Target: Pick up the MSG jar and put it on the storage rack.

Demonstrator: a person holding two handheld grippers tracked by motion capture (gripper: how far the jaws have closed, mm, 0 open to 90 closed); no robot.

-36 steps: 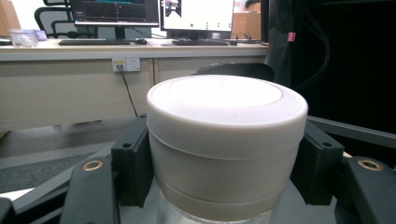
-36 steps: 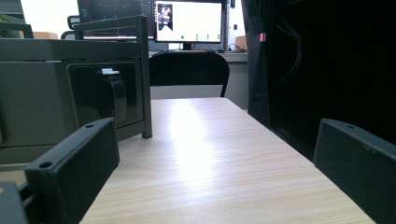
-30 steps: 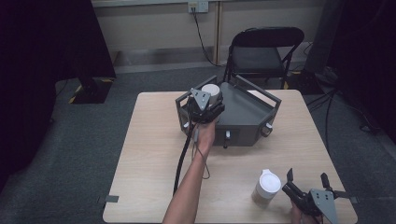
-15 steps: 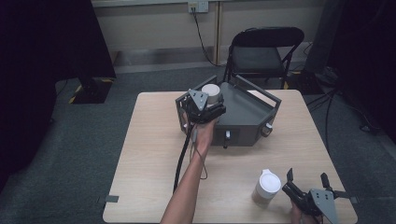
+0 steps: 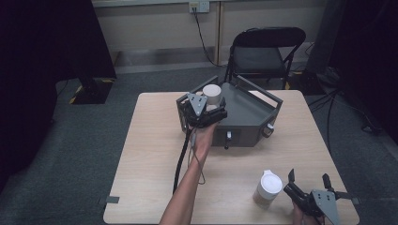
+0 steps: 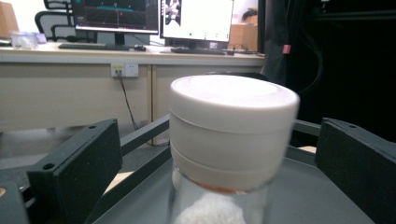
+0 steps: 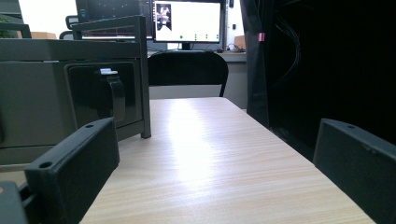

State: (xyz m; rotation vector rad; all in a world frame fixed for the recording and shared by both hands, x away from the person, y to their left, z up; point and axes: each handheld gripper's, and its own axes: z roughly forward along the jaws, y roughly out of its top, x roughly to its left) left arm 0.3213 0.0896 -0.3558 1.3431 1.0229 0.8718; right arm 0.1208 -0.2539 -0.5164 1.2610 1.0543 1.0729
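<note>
A glass jar with a white lid (image 5: 212, 95) (image 6: 232, 126) stands on top of the grey metal box (image 5: 248, 117) at the table's far side. My left gripper (image 5: 211, 106) (image 6: 219, 154) reaches it from the near side. Its jaws have just been opening and now stand wide on either side of the jar, with gaps between pads and lid. A second white-lidded jar (image 5: 268, 187) stands near the front right of the table. Just to its right my right gripper (image 5: 308, 177) (image 7: 215, 158) rests low, open, with only bare tabletop between its jaws.
The grey box has a raised frame rail (image 5: 263, 91) and a front handle (image 5: 228, 138) (image 7: 114, 95). A black folding chair (image 5: 265, 51) stands behind the wooden table (image 5: 150, 154). The left gripper's cable (image 5: 180, 159) trails along the forearm.
The left gripper's jaws have spread apart off the jar, which stays standing on the box. The right gripper and the second jar have not moved.
</note>
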